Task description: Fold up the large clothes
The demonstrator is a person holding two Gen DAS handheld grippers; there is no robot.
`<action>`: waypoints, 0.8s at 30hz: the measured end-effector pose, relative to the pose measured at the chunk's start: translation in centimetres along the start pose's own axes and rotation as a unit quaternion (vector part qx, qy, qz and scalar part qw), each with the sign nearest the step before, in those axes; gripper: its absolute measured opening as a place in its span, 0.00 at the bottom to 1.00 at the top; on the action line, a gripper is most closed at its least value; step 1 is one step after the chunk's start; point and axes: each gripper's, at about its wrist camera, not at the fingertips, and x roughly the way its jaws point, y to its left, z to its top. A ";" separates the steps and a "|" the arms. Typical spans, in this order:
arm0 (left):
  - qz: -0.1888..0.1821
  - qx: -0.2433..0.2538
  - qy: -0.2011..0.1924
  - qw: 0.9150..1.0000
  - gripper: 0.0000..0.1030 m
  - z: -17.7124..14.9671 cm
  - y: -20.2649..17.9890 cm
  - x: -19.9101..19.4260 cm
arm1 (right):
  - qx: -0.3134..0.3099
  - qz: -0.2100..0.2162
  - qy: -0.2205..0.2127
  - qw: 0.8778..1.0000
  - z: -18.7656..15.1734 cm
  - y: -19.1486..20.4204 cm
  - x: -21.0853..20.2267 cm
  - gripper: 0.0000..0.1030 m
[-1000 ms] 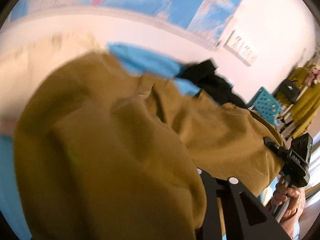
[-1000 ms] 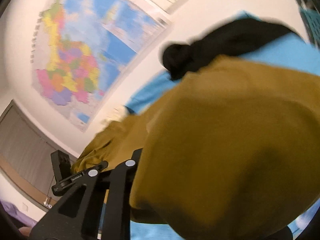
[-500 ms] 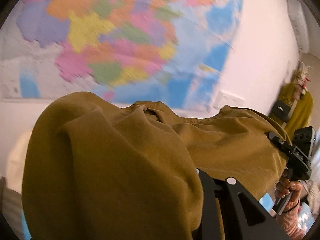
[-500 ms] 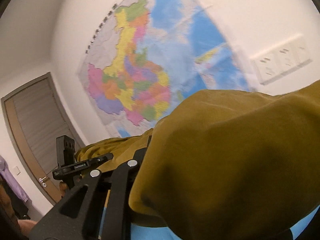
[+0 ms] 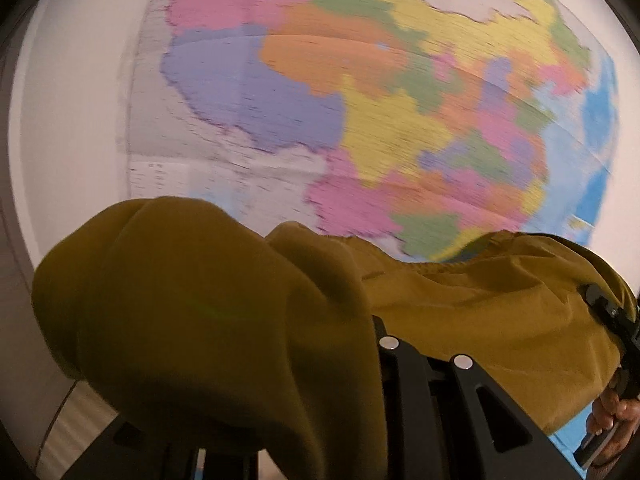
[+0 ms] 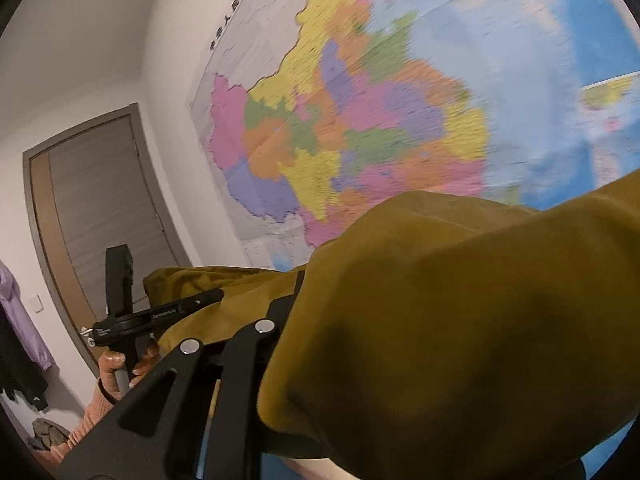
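A large mustard-yellow garment [image 5: 192, 320] hangs stretched between my two grippers, lifted in front of a wall map. In the left wrist view my left gripper [image 5: 372, 320] is shut on one bunched edge; cloth drapes over its left finger and hides the tips. The right gripper [image 5: 608, 316] shows at the far right, held by a hand [image 5: 612, 408]. In the right wrist view the garment [image 6: 460, 320] covers the right finger of my right gripper [image 6: 296, 292], which is shut on the cloth. The left gripper [image 6: 132, 320] is at the left, in a hand [image 6: 116, 364].
A large coloured wall map [image 5: 380, 100] fills the background on a white wall. A grey-brown door [image 6: 100, 208] stands at the left of the right wrist view, with purple and dark clothes [image 6: 24, 340] hanging beside it. A blue surface [image 6: 616, 452] shows below the garment.
Both grippers have risen with the garment still gripped. The views swung up from the blue surface and a black garment to the wall map, and the cloth now hangs in the air.
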 end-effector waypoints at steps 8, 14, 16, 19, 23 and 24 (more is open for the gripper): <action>0.037 -0.013 -0.048 0.998 0.18 3.7 6.1 2.1 | -0.064 0.018 -0.025 0.997 0.2 2.9 6.9 0.16; 0.082 -0.041 -0.030 0.995 0.25 -1.4 11.6 6.3 | -0.062 0.038 0.110 0.991 -7.5 2.1 13.0 0.17; 0.083 -0.067 0.040 0.994 0.24 -5.3 14.1 9.4 | -0.018 0.043 0.203 0.978 -12.1 0.1 15.1 0.21; 0.103 -0.097 0.115 0.983 0.32 -11.1 16.9 12.9 | 0.031 0.051 0.246 0.967 -15.6 -2.3 15.2 0.26; 0.075 -0.136 0.115 0.981 0.33 -11.8 18.4 12.2 | 0.082 0.073 0.238 0.965 -14.5 -3.7 12.8 0.58; 0.073 -0.138 0.116 0.981 0.34 -11.8 18.5 12.2 | 0.094 0.077 0.228 0.966 -14.1 -4.2 11.5 0.65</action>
